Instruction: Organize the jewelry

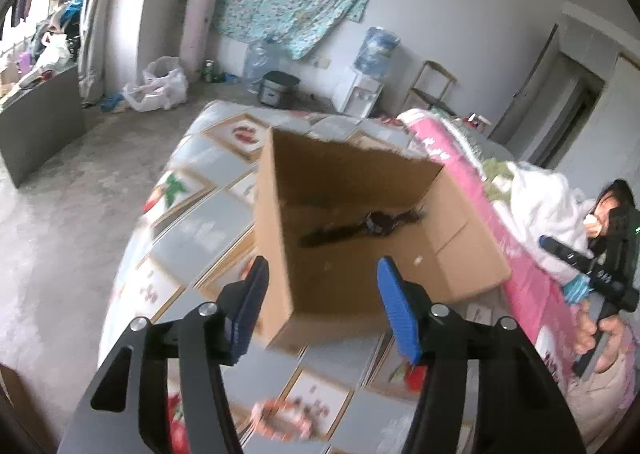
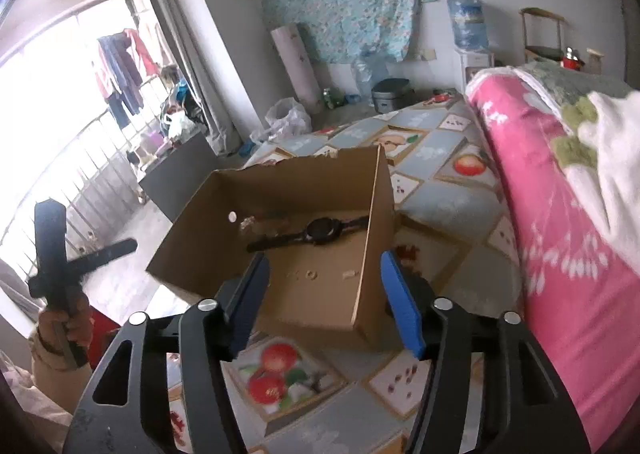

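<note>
Two grippers, both mine, hang above the bed with their jaws spread wide and nothing between the pads. Left gripper (image 1: 322, 308) and right gripper (image 2: 324, 302) each look down into an open box (image 1: 276, 221) standing on the patterned quilt (image 1: 208, 221).

Task object: a dark watch (image 2: 320, 232) lies flat on the box floor, near the far wall, strap stretched out to either side of the round face. In the right view its long axis runs nearly crosswise to my fingers, tilted slightly up toward the right. In the left view the watch (image 1: 360, 228) is blurred, but the same crosswise lie shows.

Critical relation: the watch sits straight ahead of and below both grippers, beyond the box's near rim. From the right gripper the face lies almost on the centre line between the pads; from the left it falls right of centre. I judge the right gripper the better placed, though which is truly nearer I cannot tell.

A blurred beaded ring, possibly a bracelet (image 1: 280, 418), lies on the quilt below the left gripper, outside the box.

Small pale specks (image 2: 310, 274) dot the box floor; too small to identify.
</note>
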Demonstrator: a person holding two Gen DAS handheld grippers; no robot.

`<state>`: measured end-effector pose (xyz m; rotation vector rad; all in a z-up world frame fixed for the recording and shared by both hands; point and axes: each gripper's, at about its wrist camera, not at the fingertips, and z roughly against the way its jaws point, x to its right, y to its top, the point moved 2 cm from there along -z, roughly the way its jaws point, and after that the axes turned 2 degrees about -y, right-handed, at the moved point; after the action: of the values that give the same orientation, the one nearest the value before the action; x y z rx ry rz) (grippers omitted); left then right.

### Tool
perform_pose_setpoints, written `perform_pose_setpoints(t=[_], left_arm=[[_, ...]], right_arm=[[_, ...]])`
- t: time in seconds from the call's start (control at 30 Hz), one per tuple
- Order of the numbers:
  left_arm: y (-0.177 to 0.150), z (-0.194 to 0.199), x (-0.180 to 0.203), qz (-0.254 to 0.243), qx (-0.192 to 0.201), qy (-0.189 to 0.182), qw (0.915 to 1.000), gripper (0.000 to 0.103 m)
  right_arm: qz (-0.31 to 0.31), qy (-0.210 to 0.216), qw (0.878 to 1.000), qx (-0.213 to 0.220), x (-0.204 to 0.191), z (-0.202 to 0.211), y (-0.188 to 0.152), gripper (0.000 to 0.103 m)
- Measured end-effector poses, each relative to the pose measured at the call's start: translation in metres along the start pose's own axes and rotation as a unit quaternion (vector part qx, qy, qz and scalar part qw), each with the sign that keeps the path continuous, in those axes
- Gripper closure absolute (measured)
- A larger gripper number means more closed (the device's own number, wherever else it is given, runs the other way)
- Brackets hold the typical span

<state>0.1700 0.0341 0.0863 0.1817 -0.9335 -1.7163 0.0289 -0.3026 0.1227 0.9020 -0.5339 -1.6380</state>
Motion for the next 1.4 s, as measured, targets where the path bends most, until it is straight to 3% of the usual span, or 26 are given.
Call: perform_pose_setpoints(t=[0.2, 0.33, 0.47, 0.57, 0.77, 0.97, 1.1, 1.4], left_arm=[[-0.050, 0.013, -0.005, -0.022, -0.045, 0.060, 0.9969, 0.035], [-0.083, 0.000, -0.009, -0.015, -0.087, 0.081, 0.9928, 0.031], [-0.124, -0.022, -0.009, -0.019, -0.145, 0.111, 0.9829, 0.031], [-0.144, -0.028, -0.007, -0.013, -0.163, 0.105, 0.9809, 0.031], [-0.157, -0.036, -0.009, 0.006, -0.174, 0.106, 0.9791, 0.027], [-0.158, -0.040, -0.007, -0.009, -0.173, 0.124, 0.9770, 0.021], [-0.161, -0.043, -0.002, -0.016, -0.176, 0.137, 0.9748, 0.018], [-0.167, -0.048, 0.005, -0.028, -0.184, 0.157, 0.9697, 0.006]], right_arm=[[0.021, -0.030, 0.999, -0.021, -0.016, 0.012, -0.036, 0.028], [0.041, -0.051, 0.997, -0.052, -0.031, 0.006, -0.065, 0.021], [0.044, -0.072, 0.990, -0.113, -0.041, -0.018, -0.106, 0.018], [0.044, -0.103, 0.981, -0.157, -0.046, -0.039, -0.132, 0.018], [0.058, -0.134, 0.969, -0.201, -0.062, -0.071, -0.157, 0.017], [0.073, -0.166, 0.958, -0.222, -0.070, -0.090, -0.166, 0.015], [0.074, -0.171, 0.958, -0.218, -0.070, -0.090, -0.168, 0.009], [0.057, -0.166, 0.961, -0.216, -0.058, -0.091, -0.169, 0.008]])
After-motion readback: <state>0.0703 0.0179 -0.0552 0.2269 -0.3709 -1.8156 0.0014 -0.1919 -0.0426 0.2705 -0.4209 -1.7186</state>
